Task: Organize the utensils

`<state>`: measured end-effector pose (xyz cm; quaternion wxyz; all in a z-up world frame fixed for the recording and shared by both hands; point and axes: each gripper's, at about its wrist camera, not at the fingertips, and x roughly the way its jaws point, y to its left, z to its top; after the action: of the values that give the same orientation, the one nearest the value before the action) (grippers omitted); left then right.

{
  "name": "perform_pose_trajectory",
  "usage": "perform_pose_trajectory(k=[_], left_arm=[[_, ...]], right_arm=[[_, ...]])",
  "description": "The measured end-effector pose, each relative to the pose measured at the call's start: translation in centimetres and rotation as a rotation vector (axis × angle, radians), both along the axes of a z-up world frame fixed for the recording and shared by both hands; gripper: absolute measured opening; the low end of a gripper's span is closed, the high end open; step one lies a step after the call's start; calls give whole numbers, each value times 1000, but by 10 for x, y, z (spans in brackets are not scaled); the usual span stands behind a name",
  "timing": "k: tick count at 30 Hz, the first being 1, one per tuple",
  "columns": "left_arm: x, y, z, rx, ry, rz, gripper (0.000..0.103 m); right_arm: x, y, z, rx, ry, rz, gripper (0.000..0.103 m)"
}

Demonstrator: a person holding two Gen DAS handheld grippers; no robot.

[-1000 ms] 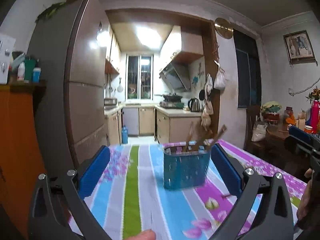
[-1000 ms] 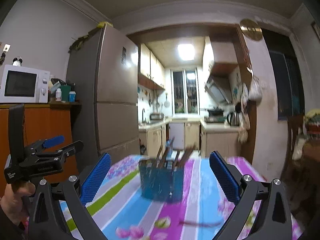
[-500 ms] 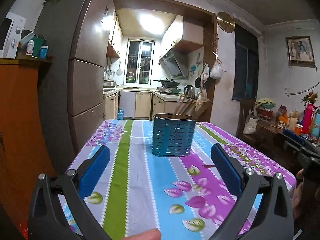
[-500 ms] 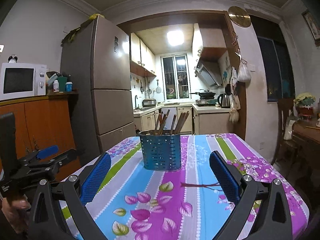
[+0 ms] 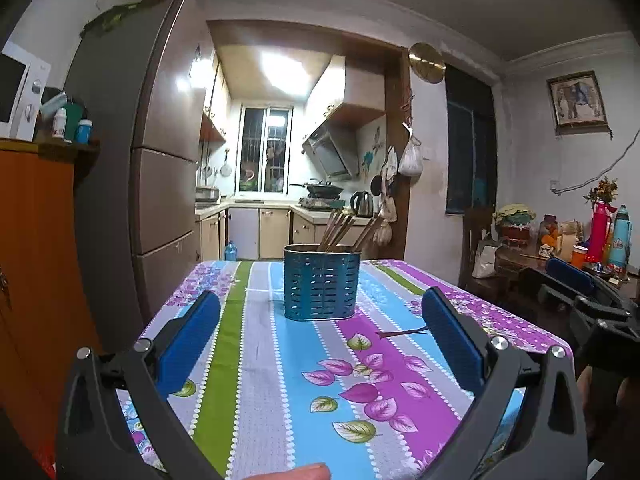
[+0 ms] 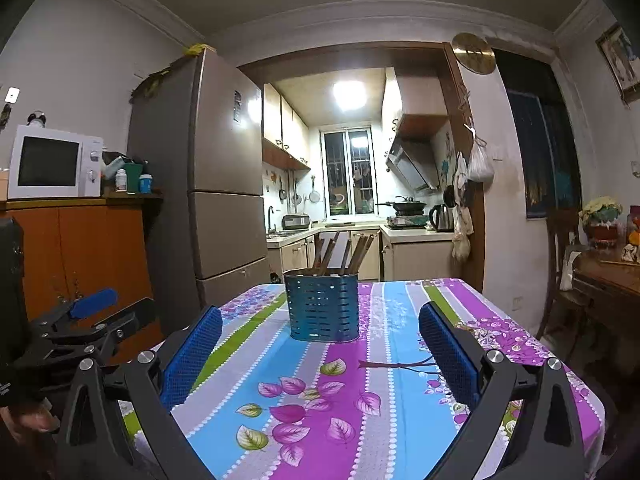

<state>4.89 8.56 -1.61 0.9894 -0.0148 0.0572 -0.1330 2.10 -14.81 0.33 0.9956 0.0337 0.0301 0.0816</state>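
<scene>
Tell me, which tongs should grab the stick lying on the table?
Probably the right tongs. Both are open, but the loose stick lies between their fingers, while for the left tongs it sits off by one finger.

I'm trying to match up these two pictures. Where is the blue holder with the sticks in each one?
Left wrist view: blue holder stands centre, on the tablecloth's blue stripe.
Right wrist view: blue holder stands centre, slightly lower.
Shared landmark: the kitchen window behind it.

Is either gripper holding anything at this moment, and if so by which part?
Nothing is held. The left gripper and right gripper are both open and empty, short of the blue utensil holder.
</scene>
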Motion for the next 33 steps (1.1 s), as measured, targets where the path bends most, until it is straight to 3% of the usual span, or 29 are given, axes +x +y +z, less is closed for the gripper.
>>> perform_pose_trajectory(k=[19,33], left_arm=[[-55,-14,-12,18,-10,-23,98],[-68,-26,-8,66,-16,118,98]], right_arm=[[-77,-10,-7,-17,-49,-53,98],[-94,-16,-12,-32,-67,-72,98]])
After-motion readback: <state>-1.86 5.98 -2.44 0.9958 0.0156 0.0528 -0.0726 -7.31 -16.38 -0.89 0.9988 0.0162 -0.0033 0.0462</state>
